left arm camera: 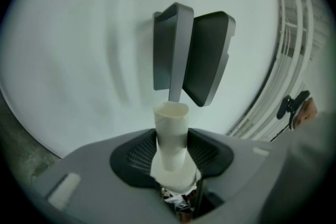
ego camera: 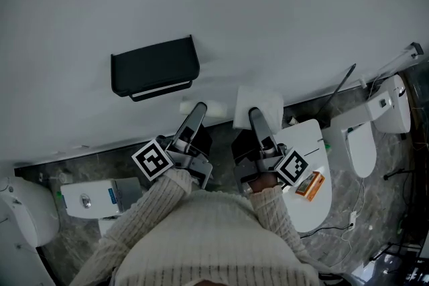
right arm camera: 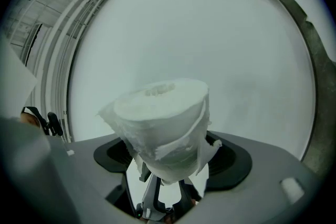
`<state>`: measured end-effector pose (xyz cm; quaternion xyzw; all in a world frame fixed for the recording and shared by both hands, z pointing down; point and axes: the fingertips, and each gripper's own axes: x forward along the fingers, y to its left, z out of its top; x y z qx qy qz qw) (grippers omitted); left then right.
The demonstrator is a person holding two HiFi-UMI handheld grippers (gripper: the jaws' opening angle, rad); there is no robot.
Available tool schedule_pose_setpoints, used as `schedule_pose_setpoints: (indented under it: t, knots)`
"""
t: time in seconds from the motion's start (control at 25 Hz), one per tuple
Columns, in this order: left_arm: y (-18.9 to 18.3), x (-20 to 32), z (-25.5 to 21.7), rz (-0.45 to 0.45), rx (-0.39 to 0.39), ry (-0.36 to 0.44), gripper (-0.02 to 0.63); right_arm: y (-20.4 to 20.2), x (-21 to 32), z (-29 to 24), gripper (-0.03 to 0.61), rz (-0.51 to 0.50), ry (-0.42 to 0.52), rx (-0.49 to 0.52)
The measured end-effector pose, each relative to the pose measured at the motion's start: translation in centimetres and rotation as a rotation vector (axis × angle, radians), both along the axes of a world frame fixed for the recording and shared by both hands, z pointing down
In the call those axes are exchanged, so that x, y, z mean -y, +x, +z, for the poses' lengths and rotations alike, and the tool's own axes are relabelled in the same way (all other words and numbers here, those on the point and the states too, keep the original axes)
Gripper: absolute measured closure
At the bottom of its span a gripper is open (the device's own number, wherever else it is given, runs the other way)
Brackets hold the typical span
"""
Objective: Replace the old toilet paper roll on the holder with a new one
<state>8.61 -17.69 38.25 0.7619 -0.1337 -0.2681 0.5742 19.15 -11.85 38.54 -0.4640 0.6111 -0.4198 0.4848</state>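
Note:
A black toilet paper holder point(ego camera: 154, 67) hangs on the white wall, with no roll on it; in the left gripper view the holder point(left arm camera: 194, 57) is straight ahead with its cover raised. My left gripper point(ego camera: 198, 110) is shut on the old cardboard tube point(left arm camera: 170, 134), which stands up between the jaws just below and right of the holder. My right gripper point(ego camera: 255, 116) is shut on a full white roll point(right arm camera: 163, 123) with a loose torn end. That new roll point(ego camera: 258, 104) sits beside the tube point(ego camera: 194, 106), to its right and close to the wall.
A white toilet point(ego camera: 365, 140) stands at the right and a round white lid point(ego camera: 312, 204) carries a small orange packet point(ego camera: 310, 185). A dark thin rod point(ego camera: 342, 87) leans on the wall. A white unit point(ego camera: 94, 197) sits at the lower left on the marbled floor.

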Motion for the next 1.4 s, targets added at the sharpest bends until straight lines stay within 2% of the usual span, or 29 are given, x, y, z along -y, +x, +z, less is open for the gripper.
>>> schedule_pose_setpoints:
  t: [0.72, 0.92, 1.4]
  knots:
    - [-7.3, 0.8, 1.3, -0.198, -0.006, -0.050, 0.436, -5.7, 5.5, -0.4, 0.186, -0.197, 0.031, 0.021]
    - [-8.2, 0.9, 1.4, -0.225, -0.005, -0.049, 0.436, -7.0, 6.8, -0.9, 0.184, -0.243, 0.044, 0.017]
    - [-9.1, 1.3, 1.8, -0.266, 0.003, -0.056, 0.437, -7.4, 8.7, -1.8, 0.186, -0.281, 0.065, 0.030]
